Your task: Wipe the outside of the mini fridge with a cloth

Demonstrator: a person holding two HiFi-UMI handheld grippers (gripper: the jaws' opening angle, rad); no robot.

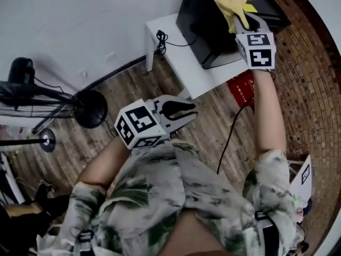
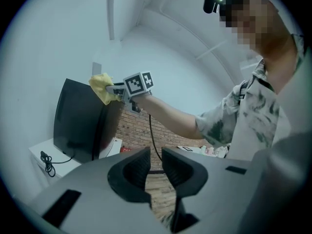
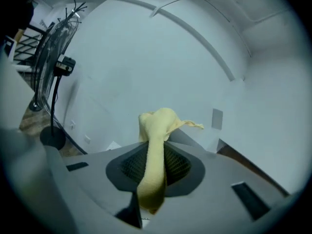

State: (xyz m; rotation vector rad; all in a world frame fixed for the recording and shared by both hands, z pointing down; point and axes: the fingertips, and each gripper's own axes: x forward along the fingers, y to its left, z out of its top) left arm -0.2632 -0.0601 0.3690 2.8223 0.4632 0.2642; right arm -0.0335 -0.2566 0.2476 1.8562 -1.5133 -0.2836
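The black mini fridge (image 1: 210,25) stands on a low white table (image 1: 181,63) against the wall; in the left gripper view the fridge (image 2: 78,121) is at the left. My right gripper (image 1: 242,16) is at the fridge's top, shut on a yellow cloth (image 1: 230,7) that bunches beyond its jaws. In the right gripper view the cloth (image 3: 158,126) hangs out between the jaws of the right gripper (image 3: 155,155). My left gripper (image 1: 186,112) hovers near my chest, away from the fridge, holding nothing. Only a thin slit shows between the jaws of the left gripper (image 2: 156,155).
A standing fan (image 1: 32,97) with a round black base (image 1: 90,109) is at the left on the wood floor. A coiled cord (image 1: 161,39) lies on the table. A black cable (image 1: 232,132) runs past a red item (image 1: 242,87). A brick wall (image 1: 314,79) is on the right.
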